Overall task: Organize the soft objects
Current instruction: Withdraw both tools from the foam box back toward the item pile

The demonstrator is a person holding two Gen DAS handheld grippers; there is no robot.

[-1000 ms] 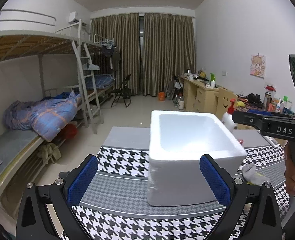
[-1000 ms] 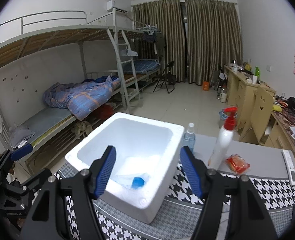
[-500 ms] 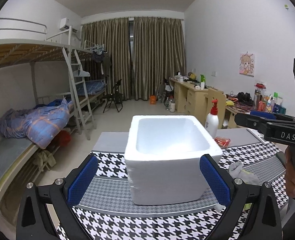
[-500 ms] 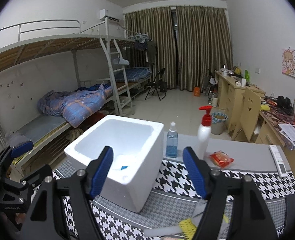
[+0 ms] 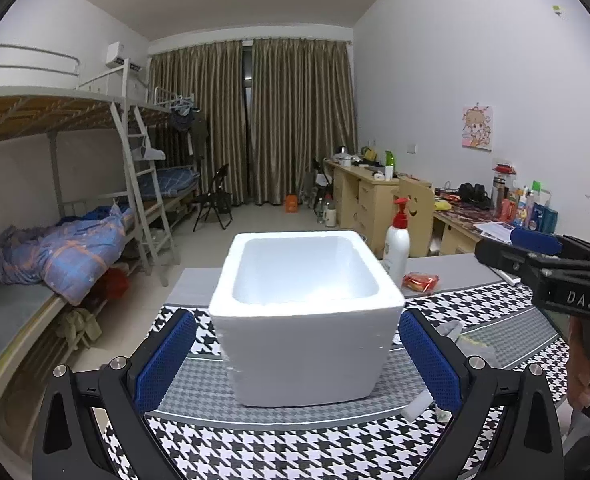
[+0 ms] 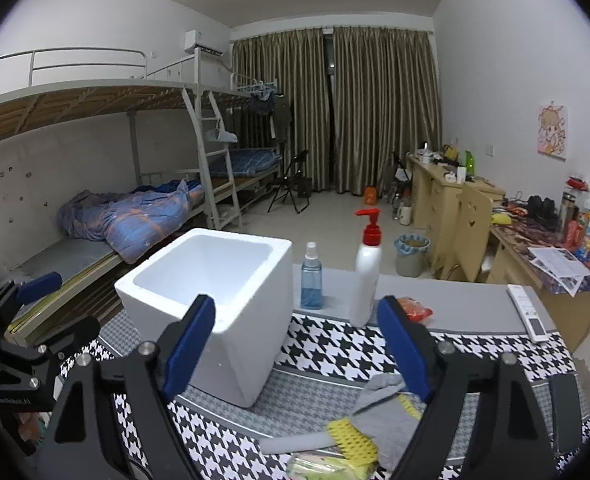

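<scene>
**Foam box on houndstooth cloth, both grippers empty**

Dorm room: bunk beds point(image 6: 107, 184) left, tan curtains point(image 5: 299, 120) at back, cluttered desks right. Table wears a black-white houndstooth cloth point(image 5: 295, 452) with grey bands.

White foam box point(image 5: 307, 320): thick walls, rounded rim, matte. From the left view the inside looks bare.

Left gripper point(image 5: 295, 360): blue ribbed pads wide apart, box ahead between them, not touched, nothing held.

Right gripper point(image 6: 295, 344): jaws opening, nothing gripped; box corner and socks lie beyond the pads.

Right view only: blue spray bottle point(image 6: 311, 280), white remote point(image 6: 529, 312), and the soft stuff – grey sock with yellow grip patch point(image 6: 379, 416) in a loose pile on the cloth right of the box.

Left view catches just a sliver of grey sock point(image 5: 471, 344) behind the right pad.

Both views: white pump bottle, red top point(image 6: 367, 268); shiny red snack pack point(image 5: 420, 281).
</scene>
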